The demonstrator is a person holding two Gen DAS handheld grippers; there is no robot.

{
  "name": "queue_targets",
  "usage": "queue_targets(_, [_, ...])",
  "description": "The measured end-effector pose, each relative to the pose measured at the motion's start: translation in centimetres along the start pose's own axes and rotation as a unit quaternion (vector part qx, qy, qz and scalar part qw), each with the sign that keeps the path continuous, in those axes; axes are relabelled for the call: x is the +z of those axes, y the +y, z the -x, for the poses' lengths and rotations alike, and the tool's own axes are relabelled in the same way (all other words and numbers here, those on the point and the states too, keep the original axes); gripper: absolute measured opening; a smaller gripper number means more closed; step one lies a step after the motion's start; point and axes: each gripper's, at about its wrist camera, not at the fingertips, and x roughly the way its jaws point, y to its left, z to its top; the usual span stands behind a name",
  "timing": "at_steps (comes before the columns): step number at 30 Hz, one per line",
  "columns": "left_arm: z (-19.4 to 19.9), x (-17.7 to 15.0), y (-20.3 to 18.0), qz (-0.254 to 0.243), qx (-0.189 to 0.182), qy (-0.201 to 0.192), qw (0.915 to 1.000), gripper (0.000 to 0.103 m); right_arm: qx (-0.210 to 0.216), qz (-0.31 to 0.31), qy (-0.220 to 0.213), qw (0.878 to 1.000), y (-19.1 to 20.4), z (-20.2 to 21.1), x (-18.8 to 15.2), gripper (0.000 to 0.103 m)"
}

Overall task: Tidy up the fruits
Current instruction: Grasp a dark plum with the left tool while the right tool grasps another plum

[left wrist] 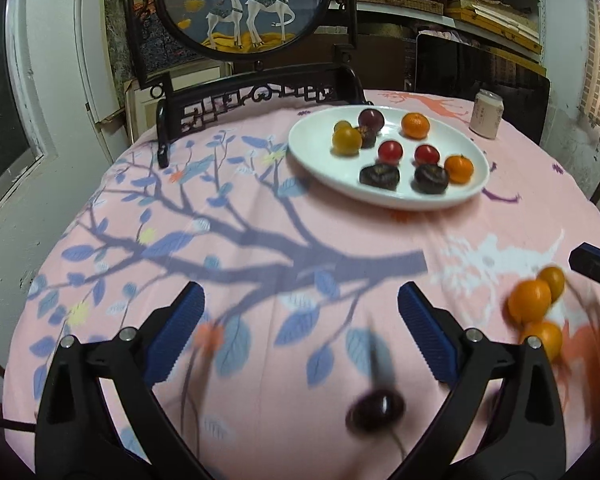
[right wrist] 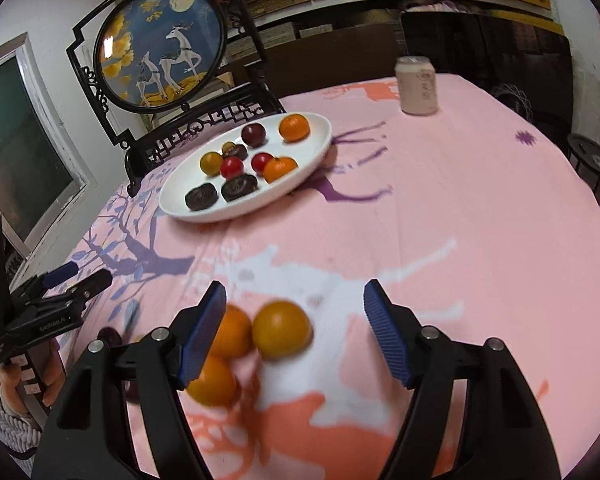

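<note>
- Left gripper [left wrist: 300,332]: jaws spread wide over the cloth [left wrist: 260,220], holding nothing; a blurred dark plum [left wrist: 376,410] lies just below them.
- Right gripper [right wrist: 294,330]: jaws spread, empty, with three oranges [right wrist: 282,334] clustered by its left finger.
- Plate [right wrist: 300,184] farther back holds mixed fruit.

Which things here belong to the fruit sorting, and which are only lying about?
For the job: plate with fruits on it; three loose orange fruits and a dark fruit on the table; left gripper and right gripper, both open.

Lying about: can; deer screen.
</note>
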Motion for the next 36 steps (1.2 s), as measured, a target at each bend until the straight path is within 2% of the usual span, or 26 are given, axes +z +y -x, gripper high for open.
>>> queue_targets(4, [1.4,-1.9,0.5,0.005,-0.012,0.008,0.9999,0.1,0.022,-0.003,-0.014,1.0,-0.1,1.7,-1.4,0.072])
queue_targets(8, [1.7,-2.8,0.9,0.014,-0.032,0.017,0.9992,0.101,0.054,0.032,-0.043,0.997,1.6,3.6,-2.6,0.072])
queue_targets(13, [1.6,-3.3,0.2,0.0,-0.043,0.028,0.9987,0.101,0.071,0.088,-0.034,0.993,4.1,3.7,-3.8,0.072])
queue_targets(17, [0.7,-3.4,-0.6,-0.015,-0.052,0.055,0.997,0.101,0.088,0.129,-0.031,0.987,6.0,3.9,-4.5,0.072])
queue_targets(21, [0.3,-3.5,-0.9,-0.02,-0.053,0.067,0.9962,0.101,0.101,0.159,-0.025,0.982,7.6,4.1,-5.2,0.072])
queue_targets(27, [-0.1,-3.6,-1.2,-0.026,-0.052,0.075,0.9955,0.098,0.113,0.191,0.019,0.975,10.0,2.7,-5.8,0.061])
queue_targets(30, [-0.3,-3.6,-1.4,-0.031,-0.054,0.082,0.9947,0.087,0.109,0.201,0.042,0.973,10.9,1.8,-6.1,0.06])
queue_targets(32, [-0.7,-3.7,-1.4,-0.031,-0.057,0.091,0.9937,0.073,0.101,0.205,0.058,0.972,11.5,1.1,-6.2,0.055])
queue_targets(34, [-0.7,-3.7,-1.4,-0.029,-0.057,0.092,0.9937,0.07,0.092,0.205,0.068,0.972,11.8,0.3,-6.2,0.052])
queue_targets(36, [-0.6,-3.7,-1.5,-0.031,-0.06,0.089,0.9938,0.062,0.086,0.205,0.075,0.972,11.9,-0.2,-6.1,0.046])
